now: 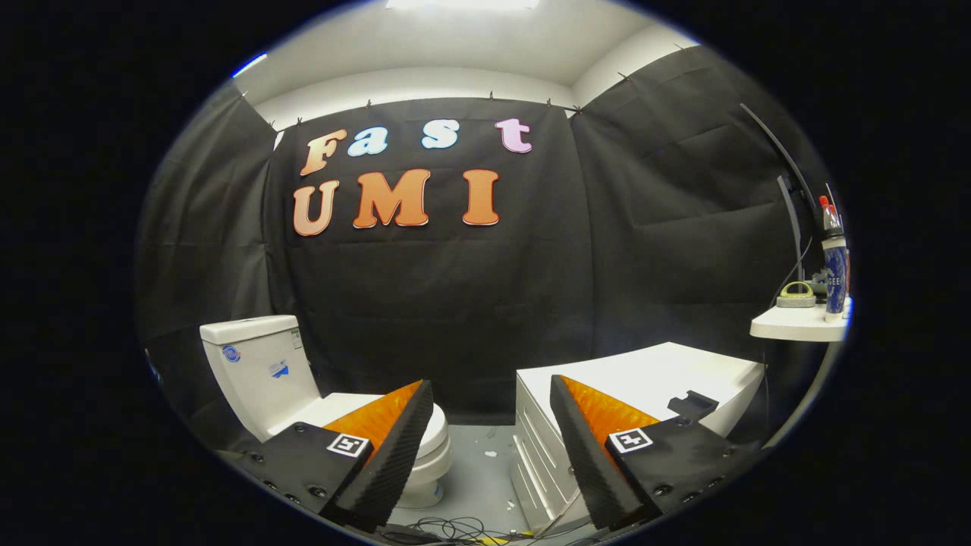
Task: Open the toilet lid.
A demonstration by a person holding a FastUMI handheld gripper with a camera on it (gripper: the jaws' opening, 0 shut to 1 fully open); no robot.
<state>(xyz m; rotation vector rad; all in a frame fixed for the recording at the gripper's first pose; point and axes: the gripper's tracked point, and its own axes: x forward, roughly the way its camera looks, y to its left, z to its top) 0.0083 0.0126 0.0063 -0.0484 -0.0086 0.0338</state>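
Well short of its target, the hand-held gripper (491,413) hangs with its fingers spread wide and nothing between them. Beyond the left finger stands the white toilet (262,371), its lid (341,406) down flat on the seat and partly hidden by that finger. Beyond the right finger sits a white drawer cabinet (683,371) on the grey floor (478,470); a small shelf (796,327) further right carries a blue can (834,277).

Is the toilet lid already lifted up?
No, the lid lies flat on the toilet, beyond the open gripper.
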